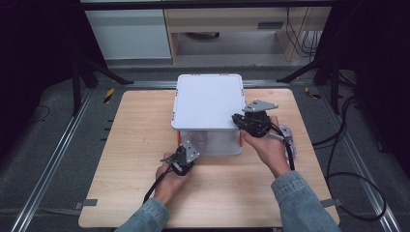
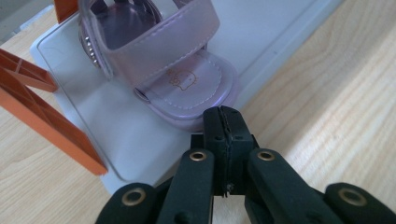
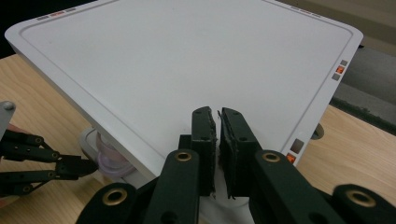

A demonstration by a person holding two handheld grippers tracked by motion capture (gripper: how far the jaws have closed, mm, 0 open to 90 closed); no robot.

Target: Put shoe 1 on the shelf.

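Observation:
A white storage box (image 1: 209, 99) with a flat lid (image 3: 187, 60) and orange corner pieces (image 2: 44, 123) stands at the table's far middle. A lilac child's sandal (image 2: 180, 79) with a cartoon print sits at the box's open front on its pale floor (image 2: 116, 140); it shows under the lid as the sandal (image 3: 109, 157) and faintly as the sandal (image 1: 200, 138). My left gripper (image 2: 223, 113) is shut, tips right at the sandal's toe, with nothing between the jaws; it is the left gripper (image 1: 185, 155) and left gripper (image 3: 88, 167). My right gripper (image 3: 218, 115) is shut over the lid's near right corner, right gripper (image 1: 241, 120).
The wooden table (image 1: 140, 145) has free room left of the box and along the front edge. A small lilac thing (image 1: 288, 131) lies by my right hand. Black stand legs (image 1: 96, 70) and cables (image 1: 353, 145) sit on the floor beyond the table's edges.

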